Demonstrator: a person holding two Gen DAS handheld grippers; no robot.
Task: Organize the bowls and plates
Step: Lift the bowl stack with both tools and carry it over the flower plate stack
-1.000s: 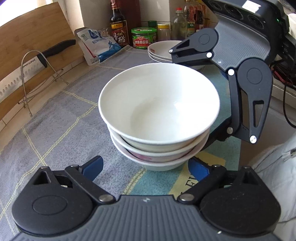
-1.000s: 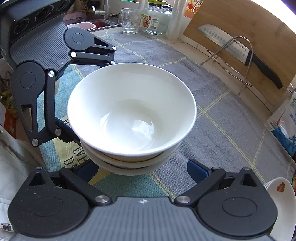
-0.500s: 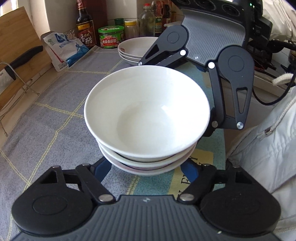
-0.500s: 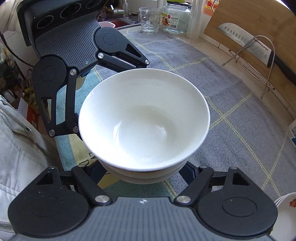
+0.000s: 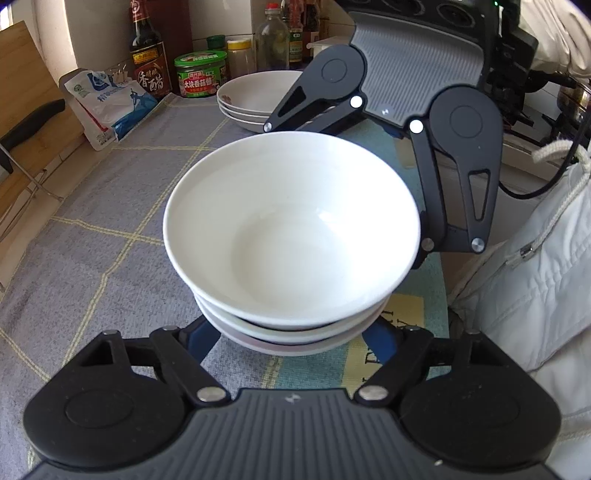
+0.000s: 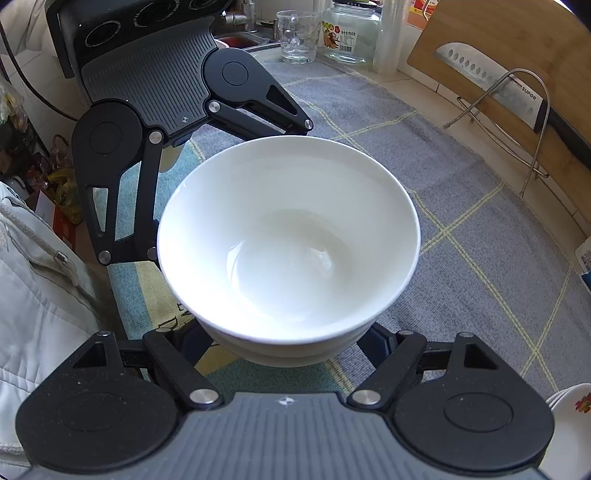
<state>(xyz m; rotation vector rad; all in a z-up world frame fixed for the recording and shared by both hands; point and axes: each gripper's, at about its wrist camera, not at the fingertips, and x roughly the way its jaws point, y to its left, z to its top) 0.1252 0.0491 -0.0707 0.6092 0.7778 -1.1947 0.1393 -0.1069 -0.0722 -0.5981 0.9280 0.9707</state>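
Note:
A stack of three white bowls (image 5: 291, 236) is held between both grippers above the grey checked cloth (image 5: 110, 206); it also shows in the right wrist view (image 6: 288, 240). My left gripper (image 5: 291, 341) has its blue-padded fingers closed against the lower bowls' sides from the near side. My right gripper (image 6: 284, 343) does the same from the opposite side and shows across the bowls in the left wrist view (image 5: 406, 122). A stack of shallow white plates (image 5: 255, 96) sits at the cloth's far end.
Sauce bottles and a green-lidded jar (image 5: 201, 74) stand behind the plates, with a blue-and-white bag (image 5: 107, 99) to their left. A cutting board with a knife (image 6: 517, 92) and a wire rack (image 6: 517, 122) line one side. A glass (image 6: 297, 37) and a jar (image 6: 351, 33) stand at the other end.
Both grippers have closed in on the bowl stack from opposite sides. The stack appears lifted and has moved toward the plates and bottles.

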